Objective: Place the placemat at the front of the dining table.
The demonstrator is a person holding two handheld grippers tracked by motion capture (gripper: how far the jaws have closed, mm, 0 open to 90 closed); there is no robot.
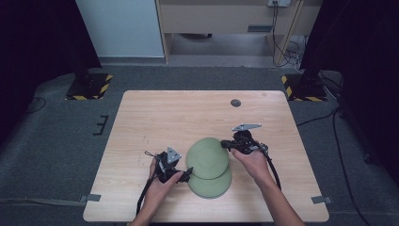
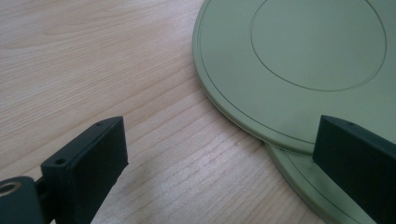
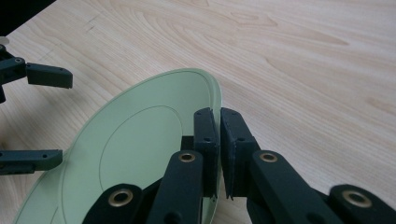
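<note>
Two pale green plates lie near the table's front edge. The upper plate (image 1: pixel 207 157) (image 3: pixel 140 154) (image 2: pixel 299 65) is tilted, its right side lifted off the lower plate (image 1: pixel 215 187) (image 2: pixel 303 186). My right gripper (image 1: pixel 229 145) (image 3: pixel 219 135) is shut on the upper plate's right rim. My left gripper (image 1: pixel 188 174) (image 2: pixel 219 144) stands open at the plates' left edge. Between its jaws are bare wood and the plates' rims, and neither jaw is closed on them. In the right gripper view the left gripper (image 3: pixel 42 116) sits beyond the plate with its jaws spread.
The wooden table (image 1: pixel 155 117) has a small dark round mark (image 1: pixel 235 102) near its far edge. Grey tape tabs (image 1: pixel 93 197) (image 1: pixel 321 199) sit at the front corners. Black stands with yellow-striped bases (image 1: pixel 89 87) (image 1: pixel 301 87) are on the floor behind.
</note>
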